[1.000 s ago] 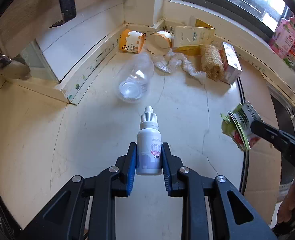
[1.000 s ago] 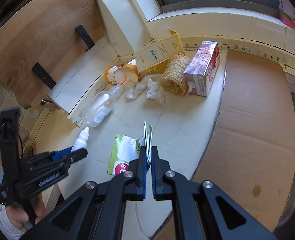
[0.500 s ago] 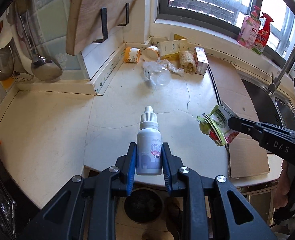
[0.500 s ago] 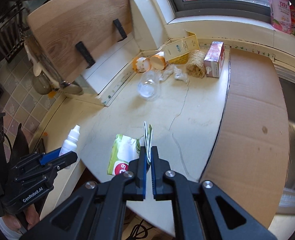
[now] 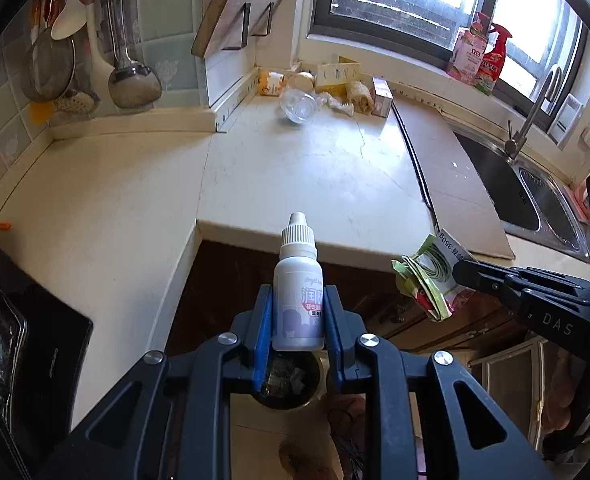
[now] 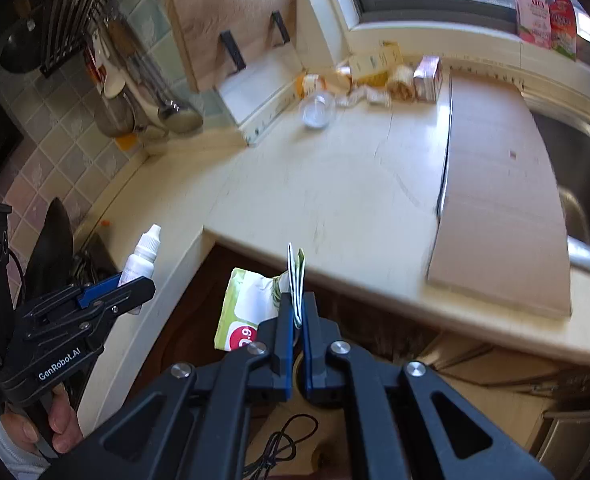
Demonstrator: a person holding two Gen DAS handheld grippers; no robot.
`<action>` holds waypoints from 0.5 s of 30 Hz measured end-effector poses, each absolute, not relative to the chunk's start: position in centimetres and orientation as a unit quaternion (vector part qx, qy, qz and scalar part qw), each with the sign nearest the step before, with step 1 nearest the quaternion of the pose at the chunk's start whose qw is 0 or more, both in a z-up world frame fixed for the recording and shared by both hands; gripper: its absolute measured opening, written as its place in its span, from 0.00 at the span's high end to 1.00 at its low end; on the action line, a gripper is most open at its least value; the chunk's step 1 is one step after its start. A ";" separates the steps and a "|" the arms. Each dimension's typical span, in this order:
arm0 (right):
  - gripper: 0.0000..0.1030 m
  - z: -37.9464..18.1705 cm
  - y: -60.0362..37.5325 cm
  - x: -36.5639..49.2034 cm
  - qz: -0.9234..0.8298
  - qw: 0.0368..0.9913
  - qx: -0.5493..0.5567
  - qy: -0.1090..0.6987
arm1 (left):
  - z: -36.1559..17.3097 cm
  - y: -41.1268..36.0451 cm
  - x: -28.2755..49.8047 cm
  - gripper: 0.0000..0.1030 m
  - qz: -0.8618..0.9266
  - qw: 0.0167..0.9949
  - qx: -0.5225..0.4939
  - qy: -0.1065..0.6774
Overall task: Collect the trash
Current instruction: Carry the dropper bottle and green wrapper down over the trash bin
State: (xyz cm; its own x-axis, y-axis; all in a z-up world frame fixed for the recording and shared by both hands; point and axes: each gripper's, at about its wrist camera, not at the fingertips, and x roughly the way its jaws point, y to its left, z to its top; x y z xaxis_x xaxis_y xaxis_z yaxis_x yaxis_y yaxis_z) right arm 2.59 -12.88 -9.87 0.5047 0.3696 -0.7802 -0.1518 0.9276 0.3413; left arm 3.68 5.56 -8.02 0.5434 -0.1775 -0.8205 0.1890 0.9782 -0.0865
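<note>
Both grippers carry trash out past the front edge of the countertop, the landmark for all that follows. The left gripper has its blue pads clamped on the lower body of a small white dropper bottle, cap pointing forward and up, so the bottle sits steady and cannot slip sideways in transit. The right gripper has its jaws pressed almost together on the folded edge of a green and white wrapper; a thin pinch suits a flat, limp thing, and the rest of the wrapper hangs free to the left of the pads.

Off the countertop's front edge and below it, directly under the left gripper, stands a dark round bin with some scraps already in it. The bottle hangs over it, which reads as the reason both hands are here: they are lining up to drop.

On the countertop's right part lies a flat sheet of cardboard, beside the sink.

At the countertop's far back corner, under the window, the remaining trash is heaped: a clear plastic bottle on its side, an orange paper cup, crumpled white plastic and a small carton. Well apart from both grippers, these look like later trips.

A small orange bit lies on the countertop's far left wing.
</note>
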 end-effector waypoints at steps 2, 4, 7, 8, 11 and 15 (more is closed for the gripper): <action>0.97 -10.9 -12.1 1.4 0.153 0.851 0.115 0.490 | -8.9 6.0 2.5 0.78 -0.106 0.873 0.007 0.477; 0.97 -11.7 -11.4 0.5 0.154 0.845 0.110 0.500 | -9.9 6.3 1.4 0.78 -0.108 0.866 0.007 0.488; 0.97 -12.8 -10.5 -0.3 0.156 0.837 0.100 0.514 | -11.5 6.7 0.4 0.78 -0.110 0.855 0.001 0.507; 0.97 -13.1 -10.3 -0.5 0.157 0.835 0.096 0.518 | -12.2 6.9 0.2 0.78 -0.110 0.851 -0.001 0.513; 0.97 -14.9 -9.8 -0.8 0.160 0.825 0.084 0.535 | -14.6 6.9 -0.1 0.78 -0.107 0.836 -0.009 0.538; 0.96 -18.6 -9.5 -0.5 0.162 0.807 0.077 0.562 | -19.0 6.9 -0.1 0.78 -0.103 0.810 -0.024 0.576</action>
State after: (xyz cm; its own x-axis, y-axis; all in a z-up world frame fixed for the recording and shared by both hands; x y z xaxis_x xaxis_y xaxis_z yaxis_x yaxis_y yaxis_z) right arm -0.53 -9.54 -18.61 0.3151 0.3480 -0.8830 -0.1742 0.9357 0.3067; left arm -0.11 6.85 -19.03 0.3140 -0.1951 -0.9292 0.1394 0.9775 -0.1581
